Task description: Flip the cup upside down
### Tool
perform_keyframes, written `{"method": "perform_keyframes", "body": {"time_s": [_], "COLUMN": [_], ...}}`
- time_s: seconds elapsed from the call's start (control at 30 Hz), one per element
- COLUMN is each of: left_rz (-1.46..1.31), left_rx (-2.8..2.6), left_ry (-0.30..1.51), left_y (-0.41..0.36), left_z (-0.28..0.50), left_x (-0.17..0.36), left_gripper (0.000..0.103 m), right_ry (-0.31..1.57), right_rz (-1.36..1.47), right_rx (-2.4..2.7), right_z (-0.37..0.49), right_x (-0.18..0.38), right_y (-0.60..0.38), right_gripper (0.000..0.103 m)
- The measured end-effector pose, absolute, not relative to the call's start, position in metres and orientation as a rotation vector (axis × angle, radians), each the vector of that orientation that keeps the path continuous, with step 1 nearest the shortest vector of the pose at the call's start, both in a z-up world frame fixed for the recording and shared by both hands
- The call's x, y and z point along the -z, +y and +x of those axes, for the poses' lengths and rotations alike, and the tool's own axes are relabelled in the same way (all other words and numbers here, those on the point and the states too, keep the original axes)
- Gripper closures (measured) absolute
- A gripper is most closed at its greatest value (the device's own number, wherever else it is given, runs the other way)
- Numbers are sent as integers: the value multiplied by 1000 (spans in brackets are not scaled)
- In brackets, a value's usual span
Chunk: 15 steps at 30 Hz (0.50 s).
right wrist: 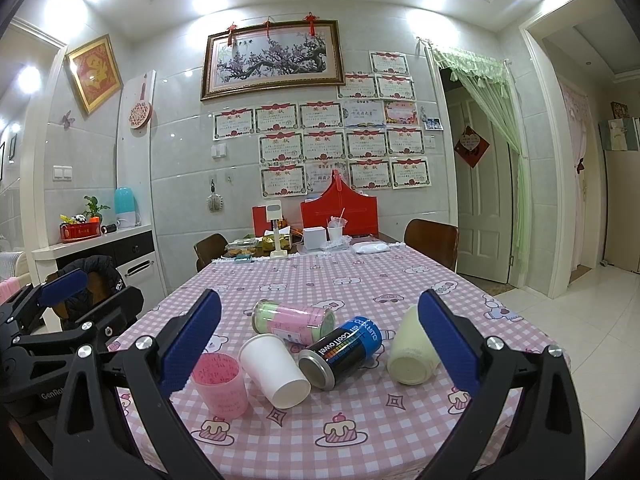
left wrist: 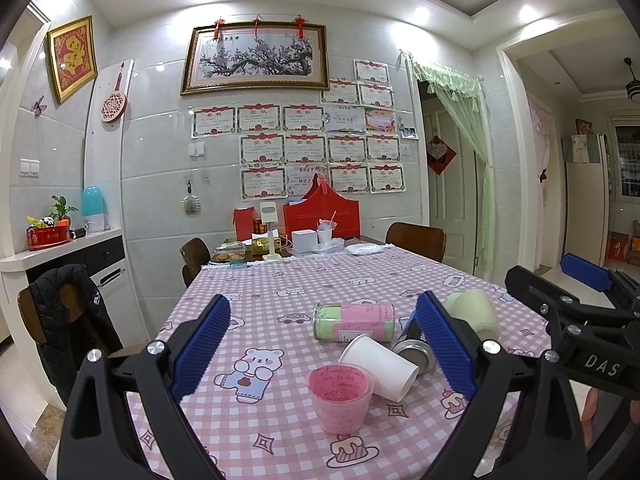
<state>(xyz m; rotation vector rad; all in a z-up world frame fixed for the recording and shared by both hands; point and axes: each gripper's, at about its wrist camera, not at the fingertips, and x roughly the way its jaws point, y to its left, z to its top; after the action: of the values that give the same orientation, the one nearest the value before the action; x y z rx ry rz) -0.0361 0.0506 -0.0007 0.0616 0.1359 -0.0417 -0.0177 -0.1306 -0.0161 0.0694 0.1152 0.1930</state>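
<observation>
Approach step, nothing grasped — left gripper (left wrist: 324, 348) and right gripper (right wrist: 320, 340) both spread wide above the table (right wrist: 400, 280); pink cup (left wrist: 340, 398) stands upright, mouth up, beside the toppled white paper cup (left wrist: 378, 368) — next likely closing on its wall, then inverting.

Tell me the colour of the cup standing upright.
Translucent pink cup, clearest in the left wrist view.

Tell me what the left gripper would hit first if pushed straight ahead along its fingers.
Probably the pink cup, upright and nearest between the open left gripper fingers; the tipped white paper cup lies just behind. Depth is uncertain, and a level push might pass above both.
</observation>
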Motion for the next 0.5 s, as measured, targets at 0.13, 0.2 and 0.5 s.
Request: {"method": "perform_keyframes", "body": {"time_s": [0.13,0.2,0.5], "left_rz": [66,66,68], "left_rx": [36,36,33], "left_ry": [136,137,139], "left_y": [53,53,55], "left_z": [-37,-37,-38], "left_x": [2,2,3], "left_gripper": [10,10,10], "right_ry": [120,120,126], "right_rz": [70,69,68], "right_rx": [-192,-191,-191], "right_z": [-19,-19,-19], "right_x": [19,19,20], "right_y": [-130,-130,-129], "right_gripper": [8,8,8]}}
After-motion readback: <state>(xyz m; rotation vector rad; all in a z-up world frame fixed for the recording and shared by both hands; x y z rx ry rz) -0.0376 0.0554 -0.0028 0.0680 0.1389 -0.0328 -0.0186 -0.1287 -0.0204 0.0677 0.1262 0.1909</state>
